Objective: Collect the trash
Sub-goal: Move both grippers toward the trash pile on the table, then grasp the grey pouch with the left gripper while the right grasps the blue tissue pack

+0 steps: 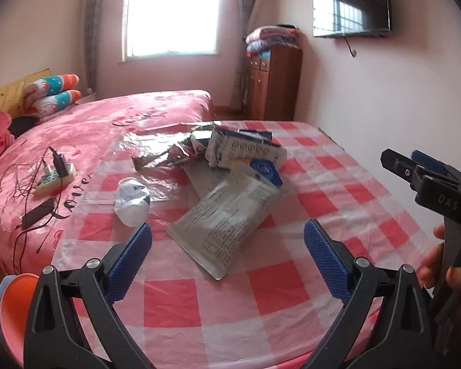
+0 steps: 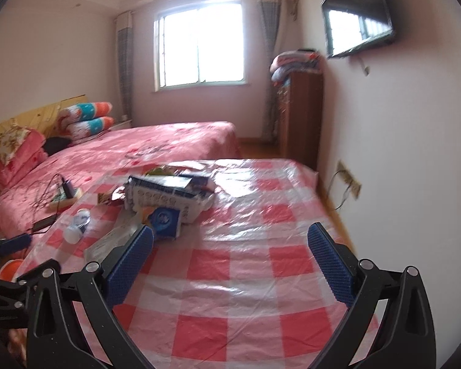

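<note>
Both tools, left (image 1: 227, 240) and right (image 2: 230, 243), gape wide and empty over the desk (image 1: 261, 301); wrappers (image 1: 227, 215) lie heaped ahead.

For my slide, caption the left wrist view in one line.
Open left gripper hovers over a grey printed pouch among trash on the checked tablecloth.

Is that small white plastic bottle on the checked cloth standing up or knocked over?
Knocked over. The small white plastic bottle lies on its side on the red-and-white checked plastic cloth, left of the silvery printed pouch.
</note>
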A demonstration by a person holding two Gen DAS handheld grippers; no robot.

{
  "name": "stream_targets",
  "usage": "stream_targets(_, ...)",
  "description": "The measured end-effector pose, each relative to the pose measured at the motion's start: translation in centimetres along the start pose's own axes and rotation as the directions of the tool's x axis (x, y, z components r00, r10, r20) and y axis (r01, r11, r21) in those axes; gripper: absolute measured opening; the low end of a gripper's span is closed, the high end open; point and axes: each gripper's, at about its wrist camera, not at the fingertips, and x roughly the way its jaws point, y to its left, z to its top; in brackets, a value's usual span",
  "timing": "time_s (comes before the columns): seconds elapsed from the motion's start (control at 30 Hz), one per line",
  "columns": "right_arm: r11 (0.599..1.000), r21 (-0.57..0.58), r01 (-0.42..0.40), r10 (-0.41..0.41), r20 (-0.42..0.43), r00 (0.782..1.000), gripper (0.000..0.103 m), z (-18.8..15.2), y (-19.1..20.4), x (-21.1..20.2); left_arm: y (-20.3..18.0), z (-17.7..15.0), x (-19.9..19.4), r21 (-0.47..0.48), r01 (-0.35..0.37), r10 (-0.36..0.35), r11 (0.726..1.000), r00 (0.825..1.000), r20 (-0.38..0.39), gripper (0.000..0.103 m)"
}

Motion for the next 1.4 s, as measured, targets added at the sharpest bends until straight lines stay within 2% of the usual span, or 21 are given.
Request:
stream_targets(0.17, 0.995, 0.046, -0.084, 0.087, -0.074, 0.993, 0.099, -0.4, -0.1, 1.9, 0.5, 0.3, 2.0, 0.061, 0.054, -0.050, 0.997, 0.996, -0.069, 0.099)
stream_targets(0.37, 0.973, 0.139, -0.183, 0.206, -0.178, 0.962, 0.099, -0.6, -0.6, 5.0, 1.0, 1.1, 5.7, 0.133, 0.106, -0.085, 0.985, 0.984, -0.156, 0.099)
stream_targets(0.5, 0.939, 0.221, -0.263, 0.313, -0.236, 0.920, 0.099, -0.4, -1.1, 7.4, 1.7, 1.7, 8.4, 0.151, 0.178, -0.144, 0.972, 0.966, -0.213, 0.099)
stream_targets(0.6, 0.910, 0.257, -0.324, 0.387, -0.251, 0.887, 0.099, 0.0, -1.0, 8.9, 2.3, 2.1, 10.2, 0.147, 0.253, -0.210, 0.956, 0.943, -0.259, 0.099)
stream_targets(0.67, 0.885, 0.285, -0.369, 0.442, -0.261, 0.858, 0.098, 0.4, -0.8, 9.9, 2.6, 2.4, 11.1, 0.142, 0.301, -0.254, 0.943, 0.927, -0.277, 0.099)
stream_targets(0.8, 0.826, 0.361, -0.433, 0.539, -0.280, 0.795, 0.097, 1.1, -0.5, 12.7, 2.9, 2.9, 12.4, 0.146, 0.335, -0.281, 0.931, 0.912, -0.300, 0.099)
stream_targets(0.87, 0.803, 0.387, -0.453, 0.572, -0.289, 0.767, 0.086, 1.4, -0.2, 14.2, 3.1, 3.1, 12.9, 0.146, 0.355, -0.299, 0.923, 0.903, -0.308, 0.099)
stream_targets(0.9, 0.800, 0.393, -0.453, 0.577, -0.296, 0.761, 0.082, 1.6, -0.1, 14.8, 3.1, 3.2, 13.2, 0.147, 0.364, -0.304, 0.920, 0.897, -0.320, 0.099)
stream_targets(0.93, 0.796, 0.401, -0.453, 0.582, -0.305, 0.754, 0.082, 1.7, 0.0, 15.5, 3.1, 3.1, 13.6, 0.149, 0.372, -0.307, 0.916, 0.891, -0.336, 0.099)
stream_targets(1.07, 0.800, 0.401, -0.447, 0.580, -0.325, 0.747, 0.082, 2.1, 0.5, 17.4, 2.8, 2.7, 14.3, 0.151, 0.391, -0.316, 0.908, 0.876, -0.363, 0.099)
stream_targets(1.13, 0.800, 0.399, -0.448, 0.582, -0.333, 0.742, 0.082, 2.3, 0.8, 17.9, 2.7, 2.6, 14.7, 0.155, 0.387, -0.311, 0.909, 0.876, -0.368, 0.099)
stream_targets(1.2, 0.807, 0.390, -0.443, 0.575, -0.349, 0.740, 0.082, 2.4, 1.3, 18.6, 2.6, 2.4, 14.8, 0.155, 0.380, -0.305, 0.912, 0.879, -0.366, 0.099)
stream_targets(1.3, 0.827, 0.358, -0.433, 0.551, -0.367, 0.750, 0.082, 2.6, 2.3, 19.4, 2.4, 2.1, 14.7, 0.151, 0.362, -0.290, 0.920, 0.887, -0.360, 0.097)
stream_targets(1.4, 0.847, 0.324, -0.421, 0.524, -0.379, 0.763, 0.090, 2.3, 3.5, 20.1, 2.2, 1.8, 14.2, 0.153, 0.338, -0.271, 0.928, 0.899, -0.343, 0.095)
